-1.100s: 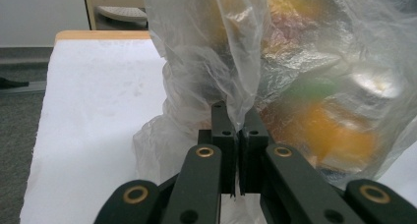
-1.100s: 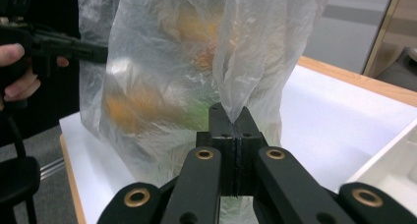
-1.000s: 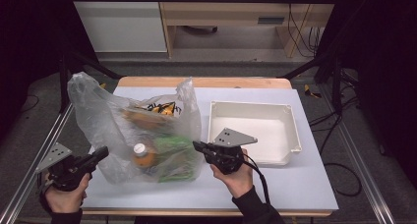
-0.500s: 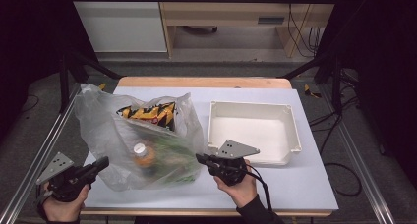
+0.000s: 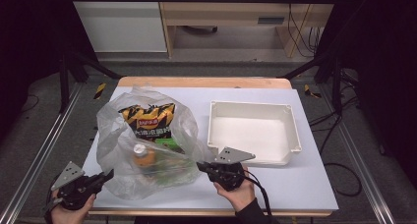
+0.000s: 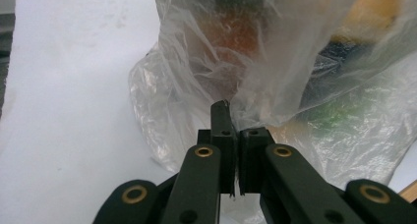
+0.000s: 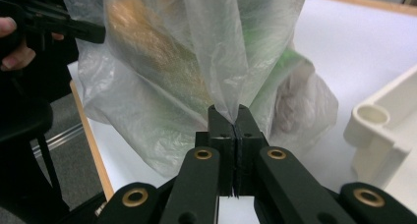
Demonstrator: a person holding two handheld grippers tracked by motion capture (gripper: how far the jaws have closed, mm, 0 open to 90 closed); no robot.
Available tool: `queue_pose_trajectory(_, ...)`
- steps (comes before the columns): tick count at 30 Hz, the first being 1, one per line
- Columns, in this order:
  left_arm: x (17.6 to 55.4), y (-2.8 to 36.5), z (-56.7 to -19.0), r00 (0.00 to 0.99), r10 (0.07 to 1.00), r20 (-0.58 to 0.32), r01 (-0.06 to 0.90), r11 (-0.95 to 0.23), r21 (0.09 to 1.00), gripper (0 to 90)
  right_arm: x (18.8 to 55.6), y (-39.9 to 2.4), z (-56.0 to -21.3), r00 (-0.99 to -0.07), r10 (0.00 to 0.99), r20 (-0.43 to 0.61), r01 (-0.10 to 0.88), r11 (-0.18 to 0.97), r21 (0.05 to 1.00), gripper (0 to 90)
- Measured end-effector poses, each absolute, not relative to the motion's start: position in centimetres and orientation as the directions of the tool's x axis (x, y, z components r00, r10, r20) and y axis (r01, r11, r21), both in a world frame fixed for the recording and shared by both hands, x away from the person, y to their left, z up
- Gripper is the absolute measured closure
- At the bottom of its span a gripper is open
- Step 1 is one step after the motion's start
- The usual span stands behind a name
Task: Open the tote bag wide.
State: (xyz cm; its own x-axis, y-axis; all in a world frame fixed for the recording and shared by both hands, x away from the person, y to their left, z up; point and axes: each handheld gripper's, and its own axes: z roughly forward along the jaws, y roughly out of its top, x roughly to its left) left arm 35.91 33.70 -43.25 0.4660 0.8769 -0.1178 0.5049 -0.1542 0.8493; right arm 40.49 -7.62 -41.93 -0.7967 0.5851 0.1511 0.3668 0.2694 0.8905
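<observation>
Here we have the clear plastic bag (image 5: 147, 150) lying on the white bench (image 5: 295, 184) in the lower left of the high view, its mouth side turned toward the bottom edge of the frame and its long axis running up and away from us toward the chip packet (image 5: 150, 121) inside. The left tongs (image 5: 105, 176) sit at the bag's lower left corner and the right tongs (image 5: 201, 166) at its lower right, so the bag lies between them and above both in the picture. In the left gripper view the jaws are pressed together on a pinch of film; in the right gripper view a fold of film rises from between the closed jaws too. The bottle (image 5: 143, 157) lies midway, about equally near each hand. The white tray (image 5: 295, 130) stands to the right, nearer the right tongs, so we judge a transfer would go that way.
</observation>
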Motion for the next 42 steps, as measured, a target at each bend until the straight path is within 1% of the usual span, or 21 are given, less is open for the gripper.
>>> queue_pose_trajectory(7, 36.5, 33.2, -44.4, 0.462, 0.881, -0.105, 0.547, -0.189, 0.816, 87.8, 40.7, -7.5, -43.3, -0.782, 0.604, 0.155, 0.394, 0.285, 0.874, 89.0)
queue_pose_trajectory(11, 36.9, 32.8, -45.1, 0.461, 0.884, -0.079, 0.57, -0.227, 0.79, 87.0, 40.9, -7.3, -44.3, -0.769, 0.622, 0.145, 0.407, 0.302, 0.862, 88.3)
queue_pose_trajectory(16, 37.2, 32.3, -45.7, 0.466, 0.884, -0.035, 0.581, -0.276, 0.766, 86.6, 40.9, -6.9, -45.4, -0.761, 0.638, 0.122, 0.412, 0.329, 0.85, 88.4)
queue_pose_trajectory(21, 37.5, 32.2, -46.2, 0.466, 0.884, -0.029, 0.589, -0.286, 0.756, 86.1, 41.0, -6.7, -46.2, -0.747, 0.656, 0.112, 0.422, 0.337, 0.842, 88.5)
queue_pose_trajectory(27, 37.7, 31.9, -46.7, 0.466, 0.885, -0.002, 0.595, -0.312, 0.741, 84.1, 41.2, -6.4, -47.2, -0.736, 0.667, 0.116, 0.45, 0.354, 0.82, 87.6)
queue_pose_trajectory(35, 38.1, 31.5, -47.4, 0.485, 0.873, 0.04, 0.588, -0.36, 0.724, 78.6, 41.7, -5.6, -48.9, -0.722, 0.683, 0.112, 0.496, 0.399, 0.771, 86.4)
queue_pose_trajectory(38, 38.1, 31.5, -47.4, 0.482, 0.875, 0.041, 0.589, -0.358, 0.724, 75.4, 41.7, -5.7, -49.0, -0.72, 0.683, 0.122, 0.5, 0.388, 0.775, 85.8)
queue_pose_trajectory(40, 38.1, 31.6, -47.5, 0.473, 0.88, 0.044, 0.587, -0.352, 0.729, 71.3, 41.8, -5.7, -49.0, -0.722, 0.678, 0.134, 0.506, 0.387, 0.771, 81.4)
queue_pose_trajectory(42, 38.1, 31.7, -47.3, 0.472, 0.881, 0.032, 0.587, -0.341, 0.734, 65.4, 41.7, -5.8, -48.8, -0.719, 0.685, 0.121, 0.498, 0.385, 0.777, 75.0)
